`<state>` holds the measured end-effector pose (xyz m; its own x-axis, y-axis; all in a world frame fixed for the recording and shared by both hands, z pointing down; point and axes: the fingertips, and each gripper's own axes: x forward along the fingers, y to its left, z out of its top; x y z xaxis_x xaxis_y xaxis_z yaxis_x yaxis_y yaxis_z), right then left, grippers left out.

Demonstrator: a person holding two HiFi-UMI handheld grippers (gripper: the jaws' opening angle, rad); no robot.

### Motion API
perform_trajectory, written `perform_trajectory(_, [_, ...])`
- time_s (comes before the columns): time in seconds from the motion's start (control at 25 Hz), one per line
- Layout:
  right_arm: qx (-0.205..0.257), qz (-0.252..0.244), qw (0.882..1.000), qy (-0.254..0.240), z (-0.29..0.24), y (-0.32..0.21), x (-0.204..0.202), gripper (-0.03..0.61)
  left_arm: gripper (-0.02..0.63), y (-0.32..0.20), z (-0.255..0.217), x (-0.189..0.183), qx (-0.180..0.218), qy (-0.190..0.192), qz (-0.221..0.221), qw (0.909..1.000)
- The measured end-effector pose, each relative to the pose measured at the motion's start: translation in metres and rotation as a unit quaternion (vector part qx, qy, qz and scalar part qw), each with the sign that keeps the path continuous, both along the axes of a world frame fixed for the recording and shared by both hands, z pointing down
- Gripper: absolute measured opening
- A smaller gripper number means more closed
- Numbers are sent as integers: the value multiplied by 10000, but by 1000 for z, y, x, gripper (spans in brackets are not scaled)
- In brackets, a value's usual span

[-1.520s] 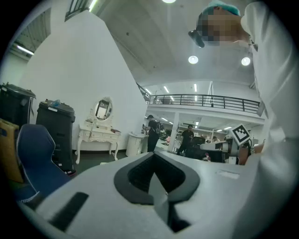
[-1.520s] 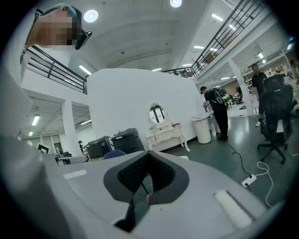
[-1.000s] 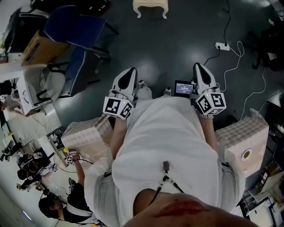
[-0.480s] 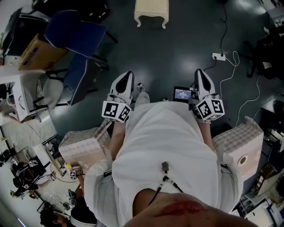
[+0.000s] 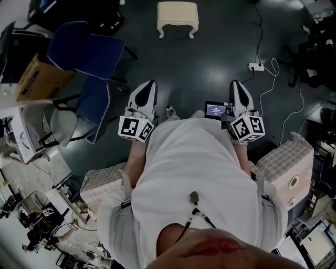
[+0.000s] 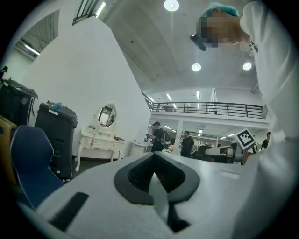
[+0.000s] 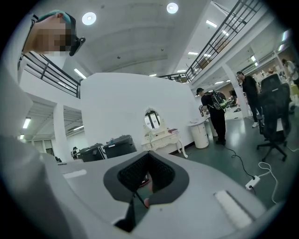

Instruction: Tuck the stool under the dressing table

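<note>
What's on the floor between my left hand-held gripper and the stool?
In the head view, only bare dark floor separates the left hand-held gripper from the stool.

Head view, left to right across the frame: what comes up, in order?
cardboard box → blue chair → left tool → stool → right tool

The person wears a white shirt (image 5: 194, 168) with short sleeves and a green-blue cap (image 6: 223, 7). A small grey clip (image 5: 195, 197) is on the chest. Two thin black cables (image 5: 202, 216) come out of it. The left gripper (image 5: 149, 84) and right gripper (image 5: 234, 85) are white with black middles. Each has a cube (image 5: 135, 128) with black and white squares at its near end.
</note>
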<state>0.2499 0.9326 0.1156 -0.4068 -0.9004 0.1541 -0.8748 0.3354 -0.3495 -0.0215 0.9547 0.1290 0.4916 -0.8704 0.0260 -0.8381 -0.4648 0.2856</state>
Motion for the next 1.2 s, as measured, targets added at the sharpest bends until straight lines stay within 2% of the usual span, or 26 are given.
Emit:
perform_trajectory(0.2, [-180, 216, 9996, 1, 8, -11, -13, 8, 6, -21, 9, -23, -80, 37, 2, 10000])
perform_trajectory(0.4, [-263, 236, 9993, 149, 12, -29, -14, 8, 6, -43, 16, -24, -158, 154, 52, 9997])
perform_trajectory(0.56, [-332, 251, 9991, 91, 22, -56, -5, 8, 6, -69, 20, -28, -183, 365, -216, 9989])
perform_trajectory(0.84, [-366, 8, 9993, 99, 32, -137, 10, 8, 6, -127, 18, -15, -272, 263, -511, 9980])
perform_trajectory(1.2, [-235, -364, 9991, -15, 27, -250, 46, 8, 8, -224, 0, 25, -224, 179, -856, 9959])
